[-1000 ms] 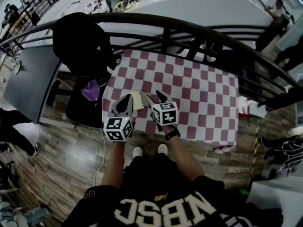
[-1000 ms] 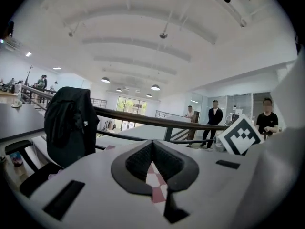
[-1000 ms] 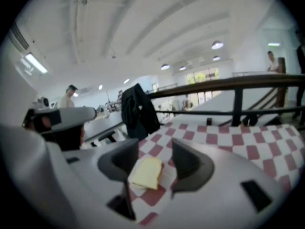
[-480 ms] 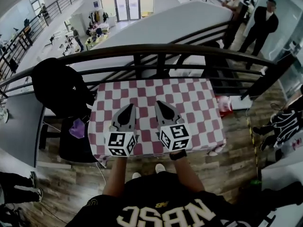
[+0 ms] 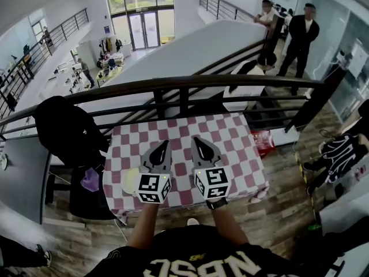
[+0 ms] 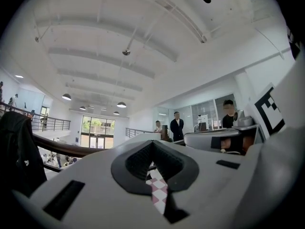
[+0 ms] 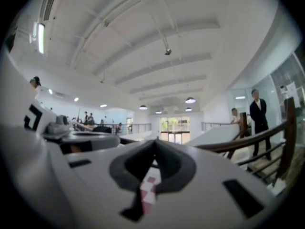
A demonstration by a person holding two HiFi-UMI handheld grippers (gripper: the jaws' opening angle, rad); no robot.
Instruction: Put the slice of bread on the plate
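Slice of bread: in the head view it is too small to tell apart from the pale yellowish plate. The plate sits at the near-left edge of the checkered table, half hidden behind the left gripper. Placement appears complete.

Left gripper view: jaws together, nothing between them.

Right gripper view: the right gripper is likewise closed and empty.

The table wears a cloth of dull red and white checks. At the table's left edge lies a pale yellow plate. Over the table, the left gripper and right gripper are light grey, their cubes white with black squares. Left of the table hangs a black jacket. The floor around it is brown planks.
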